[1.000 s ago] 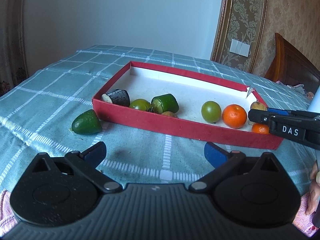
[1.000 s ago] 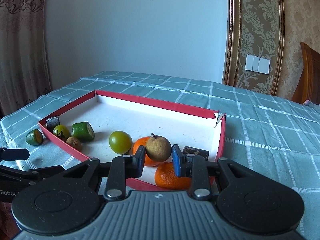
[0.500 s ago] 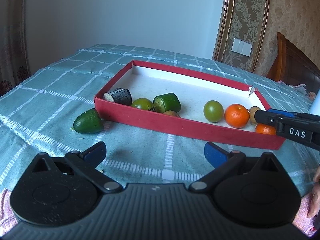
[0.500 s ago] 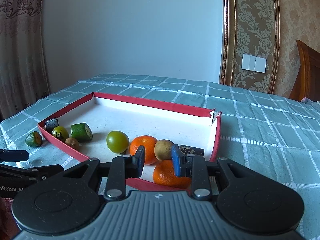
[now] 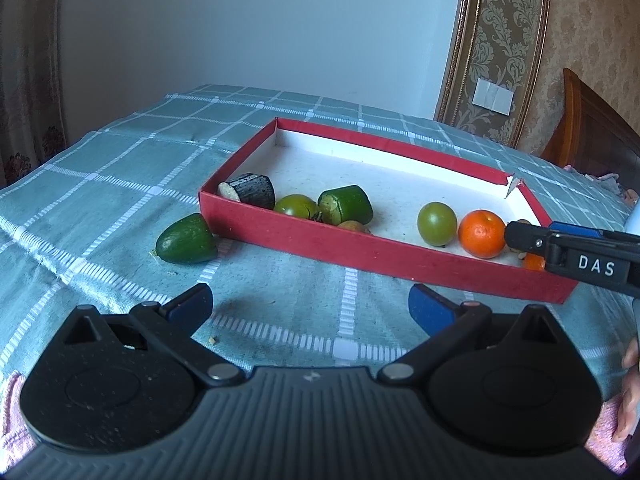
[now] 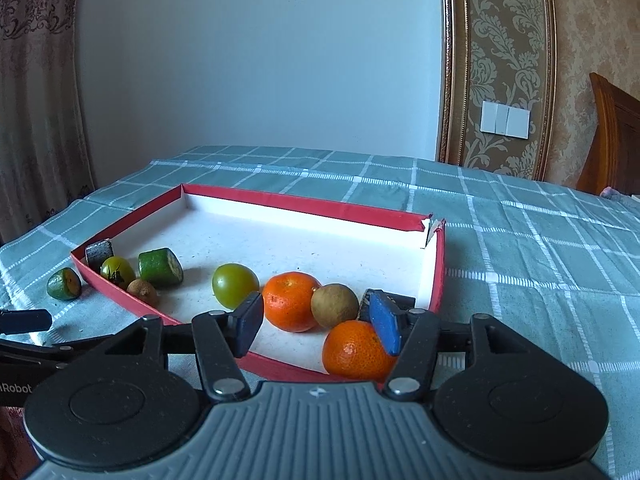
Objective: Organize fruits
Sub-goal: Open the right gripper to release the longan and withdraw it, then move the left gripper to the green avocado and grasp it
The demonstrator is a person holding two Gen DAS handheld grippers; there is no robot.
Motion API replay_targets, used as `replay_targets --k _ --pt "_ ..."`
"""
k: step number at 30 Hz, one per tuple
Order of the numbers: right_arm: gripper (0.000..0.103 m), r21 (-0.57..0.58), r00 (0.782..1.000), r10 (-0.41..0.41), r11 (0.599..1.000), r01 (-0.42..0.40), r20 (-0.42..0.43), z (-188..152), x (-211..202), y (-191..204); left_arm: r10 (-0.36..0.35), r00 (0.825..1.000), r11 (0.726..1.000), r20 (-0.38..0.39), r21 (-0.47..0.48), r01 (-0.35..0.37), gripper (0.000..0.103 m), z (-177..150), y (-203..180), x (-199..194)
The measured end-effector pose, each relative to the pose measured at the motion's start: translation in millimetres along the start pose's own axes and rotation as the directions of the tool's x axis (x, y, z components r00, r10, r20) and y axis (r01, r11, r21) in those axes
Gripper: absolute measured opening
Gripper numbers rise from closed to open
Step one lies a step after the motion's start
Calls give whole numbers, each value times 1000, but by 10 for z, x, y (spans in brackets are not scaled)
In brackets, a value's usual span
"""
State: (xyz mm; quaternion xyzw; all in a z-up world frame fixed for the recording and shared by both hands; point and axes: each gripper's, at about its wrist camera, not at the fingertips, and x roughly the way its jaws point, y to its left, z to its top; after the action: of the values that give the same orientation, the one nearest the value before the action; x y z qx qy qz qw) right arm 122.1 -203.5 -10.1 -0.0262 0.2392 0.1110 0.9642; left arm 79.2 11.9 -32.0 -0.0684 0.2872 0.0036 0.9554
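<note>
Right wrist view shows the right gripper (image 6: 316,326) spread wide with nothing in it, above the small brown round fruit (image 6: 334,305) lying in the shallow red cardboard tray (image 6: 438,268). Left gripper (image 5: 310,308) gapes empty too. Likely next: grab the green avocado half (image 5: 186,239) on the counter (image 5: 100,184) beside the tray.

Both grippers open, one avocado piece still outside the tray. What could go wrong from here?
1. The avocado piece lies close against the red tray wall; the left gripper may bump the wall when closing on it.
2. The right gripper hangs low over the near mandarin and the longan; withdrawing carelessly may nudge them.
</note>
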Motion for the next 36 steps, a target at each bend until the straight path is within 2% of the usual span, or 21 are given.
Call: replay_targets --k 3,9,12,14,20,21,22,23,31,36 --pt "58 61 1000 1 998 -1 6 -8 -62 -100 1 1000 1000 1 -6 -1 103 1 7 -2" --pt "58 166 998 50 984 -58 47 -100 -375 -251 3 1000 1000 0 -7 -3 103 7 12 1" --pt "66 215 996 63 974 -75 66 -216 -536 -282 4 1000 1000 -1 -5 -5 103 6 8 1" --pt "67 237 996 71 968 -83 59 -320 -598 -262 9 1000 1000 -1 -1 -9 103 6 0 2" --pt "67 191 997 41 981 -29 -58 -487 -513 -84 21 1000 1000 -5 0 -21 103 3 -1 7" --pt "74 190 997 33 982 -20 -64 -482 -507 -76 20 1000 1000 -5 -1 -20 103 3 1 6" --pt "84 184 997 21 983 -6 -79 -485 -489 -70 20 1000 1000 -5 -1 -20 103 4 5 7" --pt "86 181 996 12 984 5 -91 -488 -474 -64 21 1000 1000 -2 0 -21 103 3 5 1" --pt "93 196 992 31 981 -7 -120 -514 -424 -105 57 996 991 67 121 -65 103 6 -61 -132" --pt "94 191 992 39 981 -15 -122 -509 -420 -103 31 993 982 116 180 -51 103 28 59 -311"
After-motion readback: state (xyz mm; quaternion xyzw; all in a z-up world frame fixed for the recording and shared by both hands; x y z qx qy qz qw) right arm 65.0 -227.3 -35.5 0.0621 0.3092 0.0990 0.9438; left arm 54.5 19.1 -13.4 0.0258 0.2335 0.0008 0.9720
